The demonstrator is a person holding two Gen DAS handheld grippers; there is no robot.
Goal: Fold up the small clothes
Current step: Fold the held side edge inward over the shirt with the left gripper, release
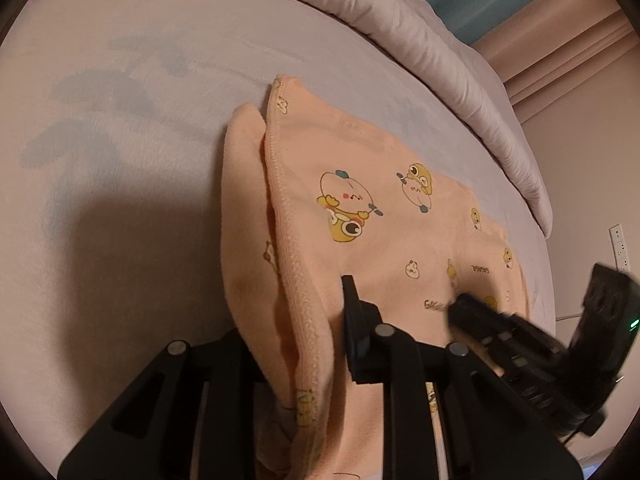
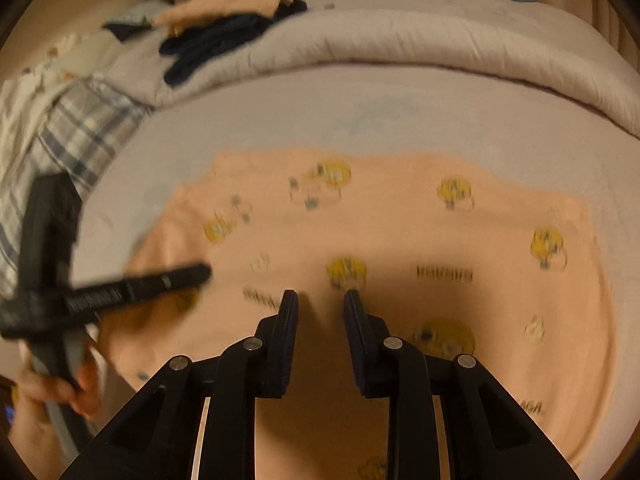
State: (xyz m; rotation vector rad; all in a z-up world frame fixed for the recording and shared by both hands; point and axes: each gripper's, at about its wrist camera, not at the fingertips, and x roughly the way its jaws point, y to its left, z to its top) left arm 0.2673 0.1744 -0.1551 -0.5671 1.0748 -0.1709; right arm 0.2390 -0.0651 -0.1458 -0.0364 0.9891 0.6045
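Note:
A small peach garment printed with yellow cartoon figures (image 1: 360, 216) lies on the pale bed sheet (image 1: 120, 80). My left gripper (image 1: 316, 300) is shut on a raised fold of the garment; cloth drapes over and hides its left finger. It also shows blurred in the right wrist view (image 2: 200, 274), at the garment's left edge. My right gripper (image 2: 318, 294) is open and empty, just above the garment (image 2: 400, 240). It shows blurred in the left wrist view (image 1: 460, 308), over the garment's right part.
A rolled grey duvet (image 2: 400, 44) runs along the far side of the bed. Dark and peach clothes (image 2: 224, 28) are piled on it at far left, beside a plaid cloth (image 2: 76, 136). A wall socket (image 1: 619, 248) is at right.

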